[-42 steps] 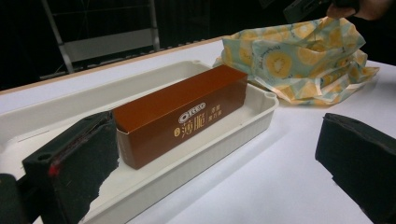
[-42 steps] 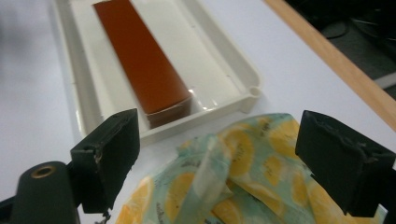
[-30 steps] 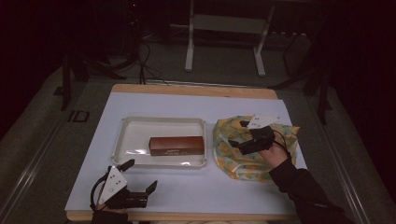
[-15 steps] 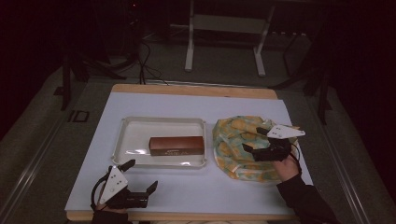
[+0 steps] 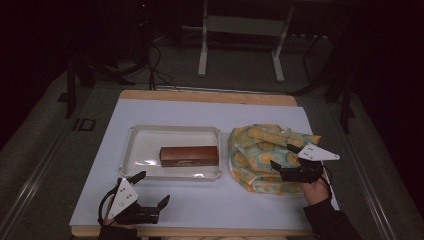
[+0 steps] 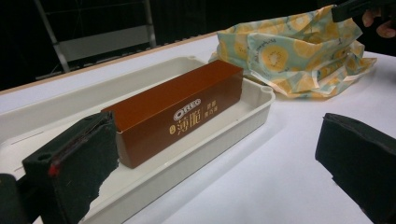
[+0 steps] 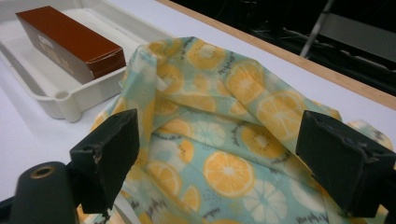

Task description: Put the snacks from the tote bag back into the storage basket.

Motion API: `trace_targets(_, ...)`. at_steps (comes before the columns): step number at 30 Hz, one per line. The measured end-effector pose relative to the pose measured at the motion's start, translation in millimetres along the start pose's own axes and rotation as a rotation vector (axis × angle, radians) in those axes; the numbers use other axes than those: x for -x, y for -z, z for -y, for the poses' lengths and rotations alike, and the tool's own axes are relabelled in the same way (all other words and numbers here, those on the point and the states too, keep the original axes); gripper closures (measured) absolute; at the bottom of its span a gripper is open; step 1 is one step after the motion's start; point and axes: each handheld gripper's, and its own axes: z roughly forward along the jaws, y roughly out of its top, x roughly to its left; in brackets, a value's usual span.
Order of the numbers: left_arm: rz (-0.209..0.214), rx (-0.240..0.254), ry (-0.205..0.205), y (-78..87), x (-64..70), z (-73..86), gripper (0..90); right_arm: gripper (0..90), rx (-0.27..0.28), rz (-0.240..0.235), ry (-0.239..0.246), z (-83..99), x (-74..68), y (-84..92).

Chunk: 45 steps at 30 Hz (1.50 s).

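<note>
A white surface (image 5: 200, 200) fills the centre of the high view, carrying a white tray (image 5: 145, 145) with a brown box (image 5: 189, 156) at mid-frame and a fruit-print cloth bag (image 5: 255, 155) at right; the right gripper (image 5: 285, 167) hovers over the bag, fingers apart, while the left gripper (image 5: 150, 192) sits lower left, fingers apart

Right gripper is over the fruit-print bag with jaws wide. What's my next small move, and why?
Probably lower the right gripper and close on a raised fold of the bag. Its jaws stand open with the crumpled cloth between them, nothing gripped yet.
</note>
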Motion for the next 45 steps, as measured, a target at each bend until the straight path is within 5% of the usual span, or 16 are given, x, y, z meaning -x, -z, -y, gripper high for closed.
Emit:
trace_targets(19, 0.018, -0.007, -0.01, -2.3, 0.9, 0.1, 0.0, 13.6, 0.003, 0.058, -0.016, 30.0, -5.6, 18.7)
trace_targets(45, 0.015, -0.009, -0.011, -2.4, 0.6, 0.1, 0.0, 13.6, 0.007, 0.049, -0.052, 31.1, -3.8, 14.7)
